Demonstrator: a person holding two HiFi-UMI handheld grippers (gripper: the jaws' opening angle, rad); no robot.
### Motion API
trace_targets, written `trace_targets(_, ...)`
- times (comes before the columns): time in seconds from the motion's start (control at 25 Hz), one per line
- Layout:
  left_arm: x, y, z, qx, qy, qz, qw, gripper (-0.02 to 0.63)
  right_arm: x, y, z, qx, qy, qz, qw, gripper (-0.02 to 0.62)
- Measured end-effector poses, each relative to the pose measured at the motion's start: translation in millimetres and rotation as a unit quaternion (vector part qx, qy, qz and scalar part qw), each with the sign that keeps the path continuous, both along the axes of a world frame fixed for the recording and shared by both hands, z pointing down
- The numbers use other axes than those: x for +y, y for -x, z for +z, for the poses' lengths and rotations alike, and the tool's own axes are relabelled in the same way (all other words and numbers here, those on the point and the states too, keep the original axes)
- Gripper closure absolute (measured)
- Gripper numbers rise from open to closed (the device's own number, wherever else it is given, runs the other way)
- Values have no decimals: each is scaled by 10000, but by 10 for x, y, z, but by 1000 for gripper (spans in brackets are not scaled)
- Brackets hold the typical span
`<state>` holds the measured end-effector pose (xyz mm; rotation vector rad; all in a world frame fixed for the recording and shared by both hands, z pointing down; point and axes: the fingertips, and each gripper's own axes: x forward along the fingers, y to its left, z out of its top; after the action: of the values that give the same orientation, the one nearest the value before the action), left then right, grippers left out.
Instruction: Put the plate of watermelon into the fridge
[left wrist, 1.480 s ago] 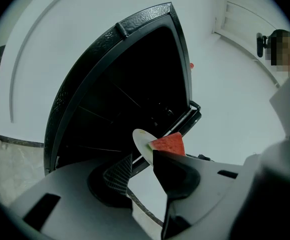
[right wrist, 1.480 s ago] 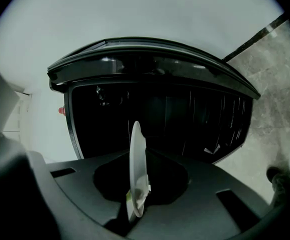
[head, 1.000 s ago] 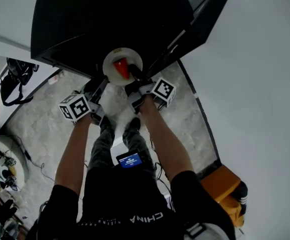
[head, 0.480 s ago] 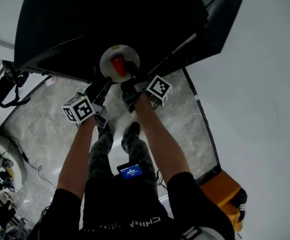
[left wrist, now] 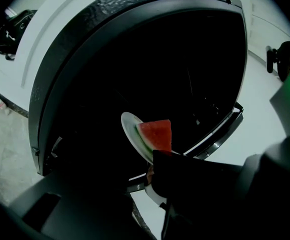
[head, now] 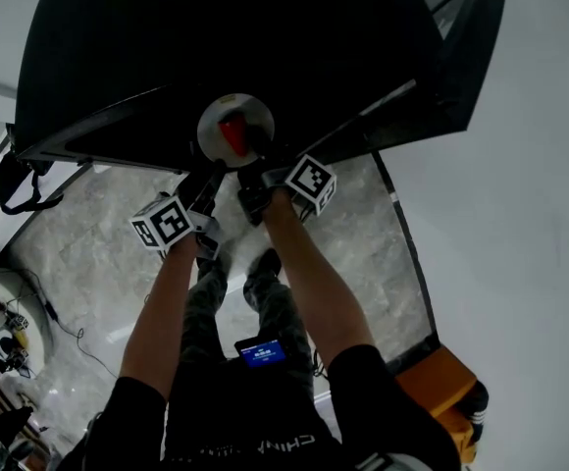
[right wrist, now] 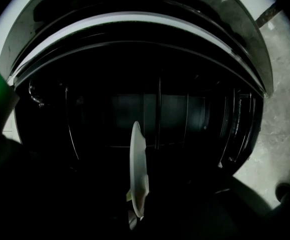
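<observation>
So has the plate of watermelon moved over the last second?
Yes. Against the fridge's front edge in the head view, the plate, pinched by the right gripper, has edged slightly further into the dark opening.

White plate (head: 212, 124) with red watermelon wedge (head: 232, 134) at dark fridge (head: 216, 37) opening

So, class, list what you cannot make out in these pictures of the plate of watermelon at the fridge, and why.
- Fridge interior: right gripper view, too dark to tell what the shelves hold.
- Left hand-held gripper: left gripper view, jaws lost in shadow; open or shut unclear.
- Watermelon: right gripper view, plate is edge-on, so it barely shows.
- Plate's lower rim: left gripper view, right hand-held gripper covers it.
</observation>
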<state>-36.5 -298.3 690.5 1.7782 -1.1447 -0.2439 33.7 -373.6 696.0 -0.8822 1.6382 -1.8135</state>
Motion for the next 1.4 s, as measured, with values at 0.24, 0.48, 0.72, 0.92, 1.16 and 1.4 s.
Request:
trace_targets(0.24, -57, -62, 35, 303, 80, -24, 9995, 488, -45, 102, 70, -127, 22, 44, 9999, 563)
trace_targets(0.48, -155, -75, 66, 330, 244, -160, 9990, 488, -73, 195, 89, -106, -15, -9, 9999, 563)
trace_targets(0.72, -234, -122, 42, 445, 24, -235, 9987, 488, -90, 197, 71, -43, -108, -15, 9999, 563)
trace_targets(0.92, -280, -106, 62, 514, -5, -402, 9979, 491, -108, 179, 56, 25, -155, -252, 9996, 563)
trace_targets(1.16, -353, 7, 45, 467, 58, -740, 9961, 503, -123, 185, -60, -83, -329, -523, 9981, 487)
trace_targets(1.4, -452, 88, 27, 695, 30, -1136, 9911, 544, -55, 226, -72, 168, -379, -949, 9946, 408)
